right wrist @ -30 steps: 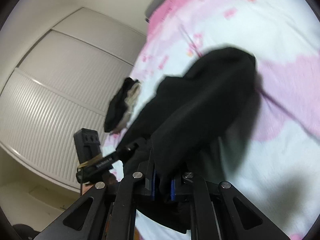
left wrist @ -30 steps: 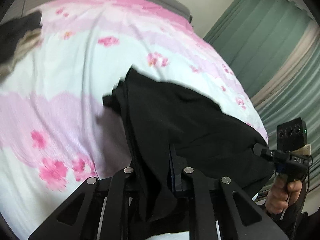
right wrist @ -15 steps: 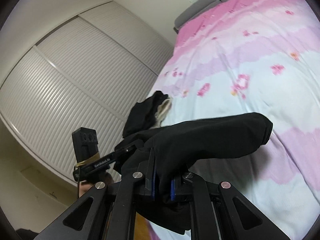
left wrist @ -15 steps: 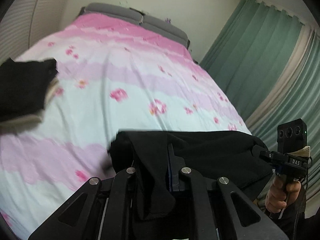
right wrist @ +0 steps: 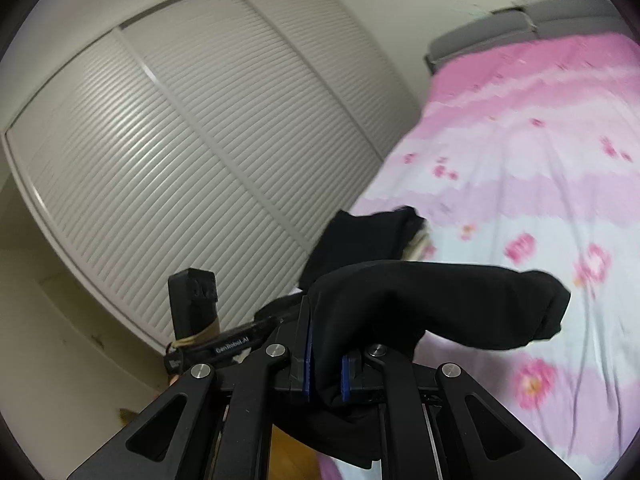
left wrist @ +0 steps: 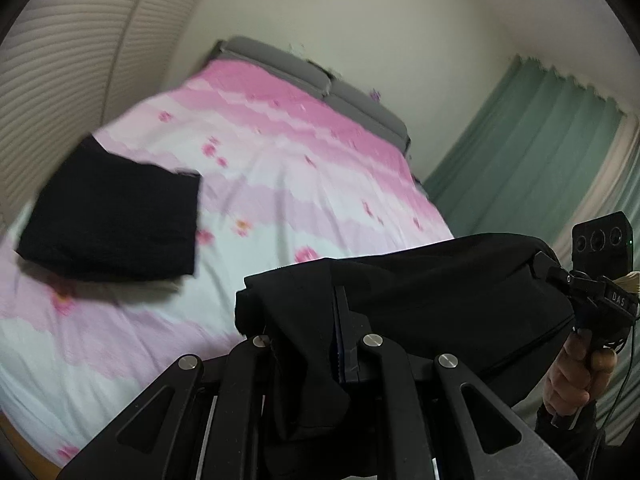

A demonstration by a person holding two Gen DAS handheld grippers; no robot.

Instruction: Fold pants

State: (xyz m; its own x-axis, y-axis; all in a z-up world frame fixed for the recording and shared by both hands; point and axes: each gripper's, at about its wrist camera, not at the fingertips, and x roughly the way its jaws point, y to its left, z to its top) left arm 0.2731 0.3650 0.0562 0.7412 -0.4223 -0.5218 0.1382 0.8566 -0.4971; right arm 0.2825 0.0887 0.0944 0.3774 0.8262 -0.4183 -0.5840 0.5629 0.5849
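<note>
Black pants hang in the air above the pink flowered bed, stretched between both grippers: the left gripper and the right gripper each have their fingers pinched narrowly on the cloth. Folded dark clothes lie on the bed near its edge.

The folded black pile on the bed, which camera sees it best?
The left wrist view: the folded black pile shows as a whole flat rectangle lying on the pink bedspread. The right wrist view shows only part of it, behind the held pants.
</note>
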